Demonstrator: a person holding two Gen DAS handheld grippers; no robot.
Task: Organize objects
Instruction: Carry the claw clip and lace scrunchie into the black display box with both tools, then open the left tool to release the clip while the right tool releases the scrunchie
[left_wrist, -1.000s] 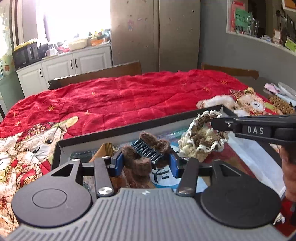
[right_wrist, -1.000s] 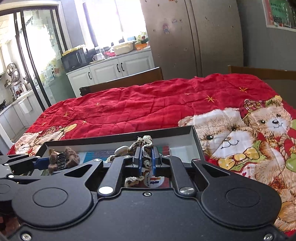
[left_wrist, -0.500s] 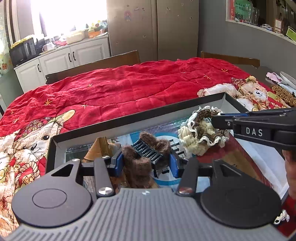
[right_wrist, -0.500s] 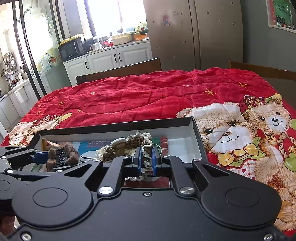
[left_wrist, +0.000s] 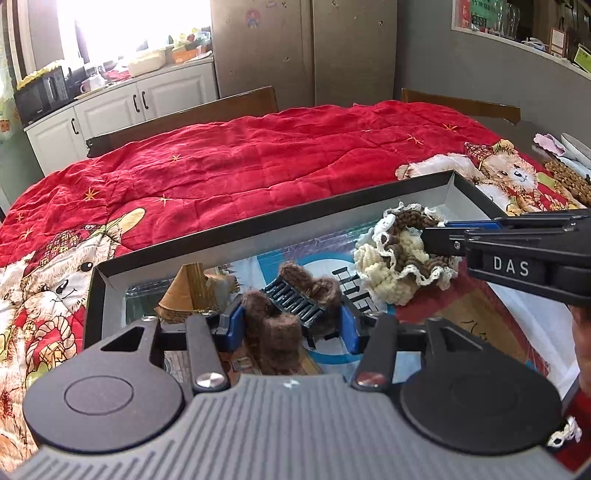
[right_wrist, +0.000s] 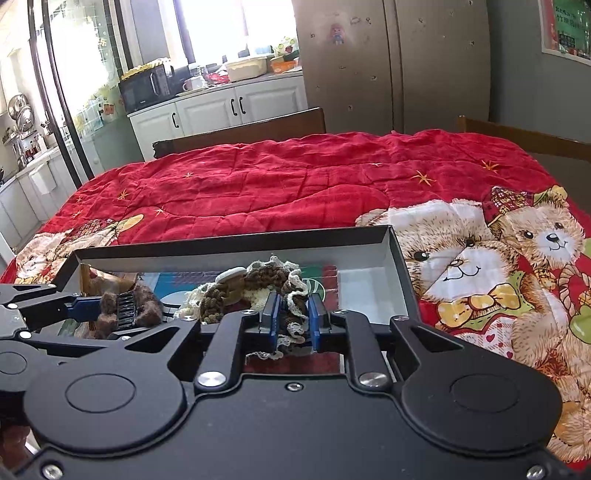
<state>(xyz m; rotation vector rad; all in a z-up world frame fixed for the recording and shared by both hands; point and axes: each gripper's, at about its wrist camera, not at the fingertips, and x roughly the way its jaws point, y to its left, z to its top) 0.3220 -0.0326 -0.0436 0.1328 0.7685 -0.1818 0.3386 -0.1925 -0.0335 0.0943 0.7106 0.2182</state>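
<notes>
Red quilted cover (right_wrist: 280, 184) printed with teddy bears, spread over the desk. On it, a shallow black-rimmed box (right_wrist: 236, 242) with a printed floor. Left gripper (left_wrist: 291, 325), low in the box, pinching a brown furry hair claw clip (left_wrist: 295, 306) between its blue pads. Right gripper (right_wrist: 291, 321), its jaws having just been opening slightly, with a brown-and-cream crocheted scrunchie (right_wrist: 255, 290) between its blue pads; the scrunchie lies in the box. A tan paper piece (left_wrist: 188, 291) in the box's left corner.

"DAS" in white on right gripper (left_wrist: 436, 236) body; box print unreadable.
</notes>
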